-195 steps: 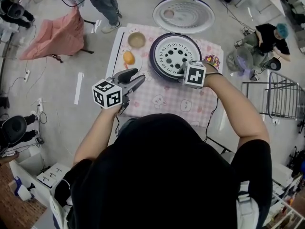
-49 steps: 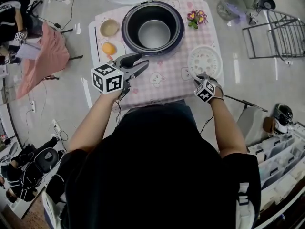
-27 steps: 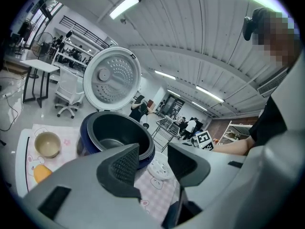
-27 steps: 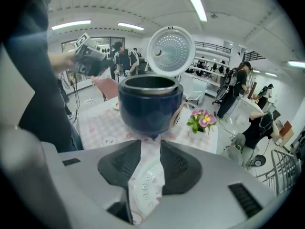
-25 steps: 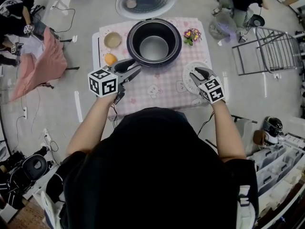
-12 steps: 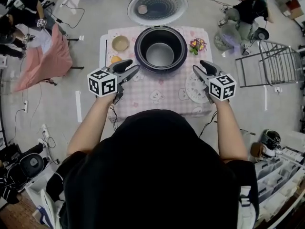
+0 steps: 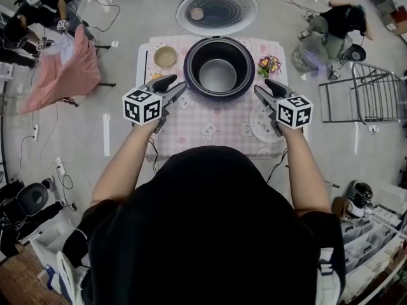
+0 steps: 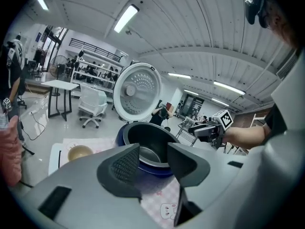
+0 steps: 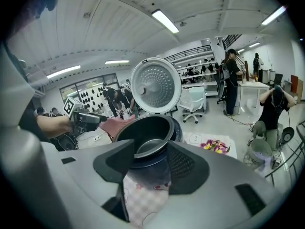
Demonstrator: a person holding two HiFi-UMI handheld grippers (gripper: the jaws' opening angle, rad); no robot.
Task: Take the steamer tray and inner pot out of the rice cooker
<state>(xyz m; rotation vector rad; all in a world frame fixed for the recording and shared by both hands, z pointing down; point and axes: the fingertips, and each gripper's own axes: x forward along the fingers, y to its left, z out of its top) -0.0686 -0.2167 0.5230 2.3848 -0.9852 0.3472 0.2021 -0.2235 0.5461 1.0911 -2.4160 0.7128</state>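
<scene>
Seen from the head view, the right gripper [image 7: 263,86], jaws just opening wider with nothing between them, covers part of the steamer tray [image 7: 259,127]. The left gripper [image 7: 177,82] hides most of an orange fruit [image 7: 154,77], and the person's dark head [image 7: 210,221] blots out the near edge of the table [image 7: 216,129]. In the left gripper view the jaws mask the front of the rice cooker [image 8: 155,168], and the contents of the bowl [image 7: 165,56] are too small to tell.
</scene>
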